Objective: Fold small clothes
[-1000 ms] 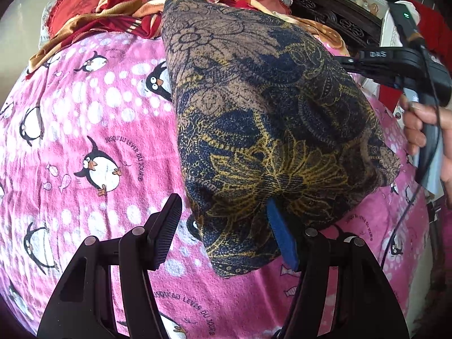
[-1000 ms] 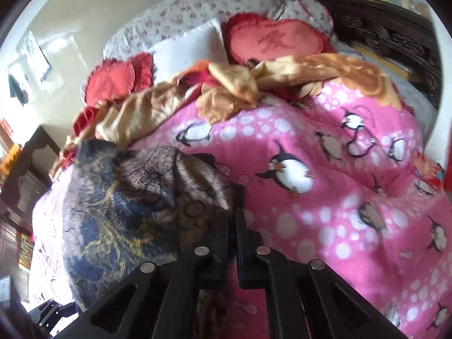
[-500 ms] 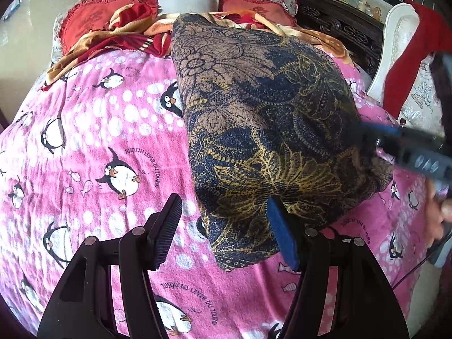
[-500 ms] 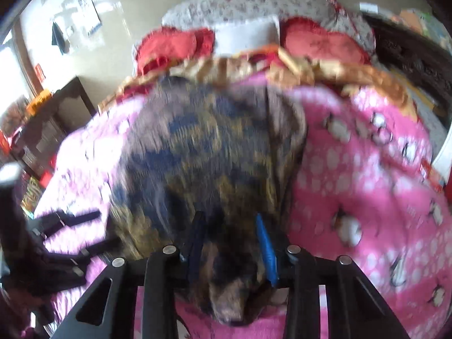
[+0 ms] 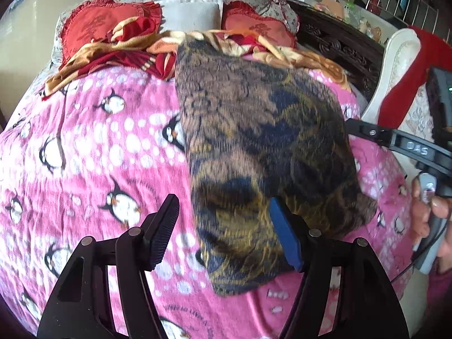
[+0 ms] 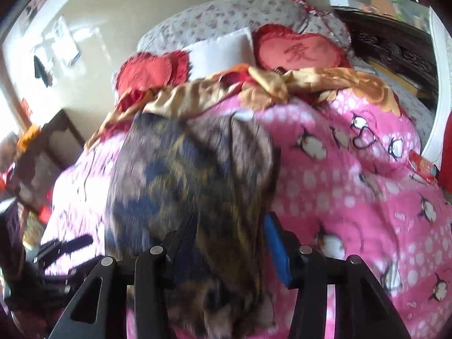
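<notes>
A folded garment (image 5: pixel 262 147) in dark blue, brown and gold flower print lies on the pink penguin blanket (image 5: pixel 107 147). My left gripper (image 5: pixel 224 234) hovers over its near corner, jaws opening and wide apart. The cloth lies under the blue pad (image 5: pixel 284 237), and the black pad (image 5: pixel 165 231) is clear of it. In the right wrist view the garment (image 6: pixel 183 175) runs between the jaws of my right gripper (image 6: pixel 228 243), which are opening and not pressing on it. The right gripper's body (image 5: pixel 406 147) and a hand (image 5: pixel 423 212) show at the garment's right side.
Two red heart cushions (image 5: pixel 93 25), a white pillow (image 5: pixel 189 14) and a crumpled gold-and-red blanket (image 5: pixel 118 48) lie at the head of the bed. Dark carved furniture (image 5: pixel 339 42) and a white chair (image 5: pixel 395 65) draped in red cloth stand to the right.
My right gripper was shut on the garment's edge and has opened and let it go. The left wrist view has pulled up and back, showing more of the bed.
</notes>
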`<move>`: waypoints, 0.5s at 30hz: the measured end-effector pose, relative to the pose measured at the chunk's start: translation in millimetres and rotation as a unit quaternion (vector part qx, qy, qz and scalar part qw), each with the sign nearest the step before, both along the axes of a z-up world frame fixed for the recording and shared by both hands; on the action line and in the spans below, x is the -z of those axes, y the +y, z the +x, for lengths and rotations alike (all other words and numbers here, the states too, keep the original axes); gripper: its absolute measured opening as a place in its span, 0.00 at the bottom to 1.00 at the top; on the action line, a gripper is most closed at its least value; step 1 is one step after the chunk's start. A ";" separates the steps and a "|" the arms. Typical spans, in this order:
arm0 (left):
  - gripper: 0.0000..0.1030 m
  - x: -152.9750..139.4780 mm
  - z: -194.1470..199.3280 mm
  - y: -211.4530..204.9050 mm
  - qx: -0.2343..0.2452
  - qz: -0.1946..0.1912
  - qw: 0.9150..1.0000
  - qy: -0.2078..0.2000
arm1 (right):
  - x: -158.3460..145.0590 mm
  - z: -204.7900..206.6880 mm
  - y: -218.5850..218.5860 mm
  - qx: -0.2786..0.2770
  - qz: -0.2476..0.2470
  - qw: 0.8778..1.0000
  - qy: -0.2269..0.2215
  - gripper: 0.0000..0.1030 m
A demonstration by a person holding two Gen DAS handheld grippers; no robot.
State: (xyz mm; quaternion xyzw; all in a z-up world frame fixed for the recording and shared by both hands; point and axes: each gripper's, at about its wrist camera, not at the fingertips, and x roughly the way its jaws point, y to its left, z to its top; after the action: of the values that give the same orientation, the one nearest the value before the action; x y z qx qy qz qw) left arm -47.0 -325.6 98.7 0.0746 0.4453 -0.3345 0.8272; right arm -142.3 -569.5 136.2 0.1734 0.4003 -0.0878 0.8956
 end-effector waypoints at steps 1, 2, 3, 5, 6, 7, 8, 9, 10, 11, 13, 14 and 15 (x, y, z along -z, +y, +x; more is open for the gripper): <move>0.65 -2.9 5.3 -2.5 0.000 -0.006 1.000 -0.001 | 1.6 10.8 -4.1 0.007 0.005 1.000 0.003 0.47; 0.65 -5.8 11.3 -5.5 -0.002 -0.012 1.000 -0.002 | 5.4 22.3 -10.4 0.017 0.015 1.000 0.010 0.47; 0.66 -8.4 17.5 -9.2 -0.004 -0.017 1.000 -0.003 | 10.2 33.2 -17.5 0.026 0.029 0.999 0.016 0.47; 0.72 -11.1 30.2 -16.9 -0.005 -0.024 1.000 -0.001 | 16.0 48.4 -29.0 0.040 0.055 0.997 0.019 0.47; 0.73 -11.5 37.0 -21.5 -0.007 -0.029 1.000 0.001 | 18.2 54.5 -34.3 0.043 0.068 0.997 0.015 0.46; 0.73 -11.8 41.7 -24.4 -0.007 -0.031 0.999 0.002 | 19.5 60.3 -39.6 0.042 0.072 0.996 0.010 0.33; 0.73 -10.9 47.0 -28.8 -0.007 -0.032 0.999 0.003 | 20.2 64.1 -41.6 0.040 0.066 0.997 0.010 0.28; 0.73 -9.0 52.0 -33.3 -0.008 -0.029 1.000 0.003 | 19.8 67.6 -41.7 0.038 0.056 0.998 0.011 0.27; 0.73 -5.1 58.0 -38.3 -0.010 -0.023 1.000 0.005 | 20.1 72.1 -40.1 0.033 0.045 0.998 0.016 0.25; 0.73 -0.2 62.9 -42.8 -0.011 -0.016 1.000 0.010 | 21.8 75.5 -36.1 0.028 0.029 0.999 0.021 0.25; 0.73 14.5 72.9 -50.8 -0.014 0.001 0.999 0.032 | 26.8 81.8 -31.6 0.023 0.000 0.999 0.029 0.25; 0.73 21.8 76.7 -52.4 -0.017 0.003 0.999 0.043 | 29.5 82.5 -32.1 0.024 -0.006 0.999 0.030 0.25; 0.77 26.6 79.1 -52.4 -0.019 0.000 0.999 0.051 | 31.8 82.3 -34.2 0.026 -0.007 0.999 0.029 0.25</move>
State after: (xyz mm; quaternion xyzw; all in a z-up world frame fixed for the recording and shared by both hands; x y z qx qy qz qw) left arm 32.0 -378.0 72.1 0.0488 0.4880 -0.3221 0.8098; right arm -60.0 -603.7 104.5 0.1752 0.4209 -0.1190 0.8820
